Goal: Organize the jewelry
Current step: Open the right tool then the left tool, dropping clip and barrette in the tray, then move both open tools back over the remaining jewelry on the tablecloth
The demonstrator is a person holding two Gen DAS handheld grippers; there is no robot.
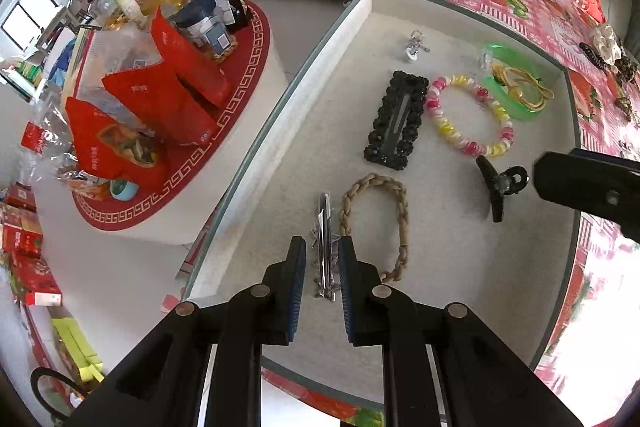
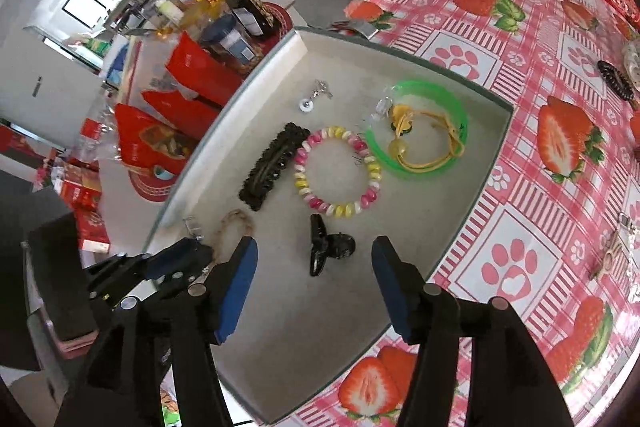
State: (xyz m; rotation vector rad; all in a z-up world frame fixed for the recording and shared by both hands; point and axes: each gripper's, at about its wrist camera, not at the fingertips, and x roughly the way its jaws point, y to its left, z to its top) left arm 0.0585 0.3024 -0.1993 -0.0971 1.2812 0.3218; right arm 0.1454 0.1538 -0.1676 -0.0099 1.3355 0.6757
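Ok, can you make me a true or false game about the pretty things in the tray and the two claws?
1. The left claw is closed on a silver hair clip. True.
2. The black claw clip is squeezed in the right claw. False: that claw is open and the clip lies free in the tray.
3. The yellow hair tie lies inside the green bangle. True.
4. The pink and yellow bead bracelet lies on the strawberry tablecloth. False: it lies in the tray.
5. The braided tan band lies beside the silver hair clip. True.
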